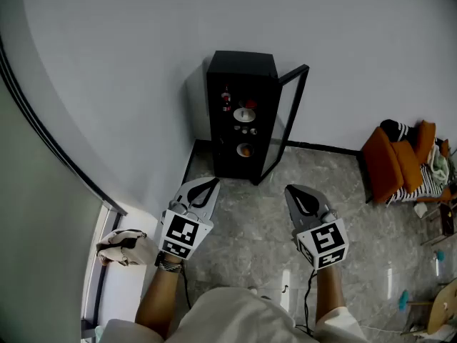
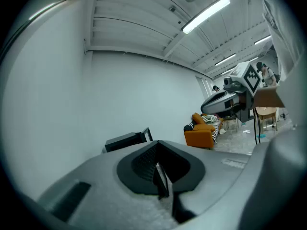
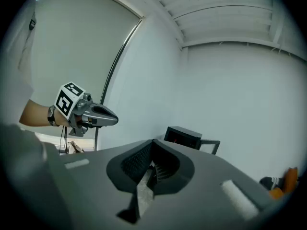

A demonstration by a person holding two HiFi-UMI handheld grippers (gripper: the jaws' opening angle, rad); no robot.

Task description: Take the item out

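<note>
A tall black cabinet (image 1: pixel 241 113) stands against the white wall with its glass door (image 1: pixel 289 120) swung open to the right. Its shelves hold a red bottle (image 1: pixel 226 98), a white and red item (image 1: pixel 246 113) and an orange item (image 1: pixel 245 149). My left gripper (image 1: pixel 209 184) hovers over the floor in front of the cabinet's left corner, jaws shut and empty. My right gripper (image 1: pixel 291 190) hangs level with it to the right, below the open door, also shut with nothing held. The cabinet (image 2: pixel 125 140) shows beyond the left jaws (image 2: pixel 159 169) and the cabinet (image 3: pixel 184 135) beyond the right jaws (image 3: pixel 152 164).
An orange sofa (image 1: pixel 393 159) with striped cloth stands at the right wall. A bundle of cloth (image 1: pixel 123 245) lies on the window ledge at the left. A wooden chair (image 1: pixel 443 309) and small items sit at the lower right. Grey stone floor lies between me and the cabinet.
</note>
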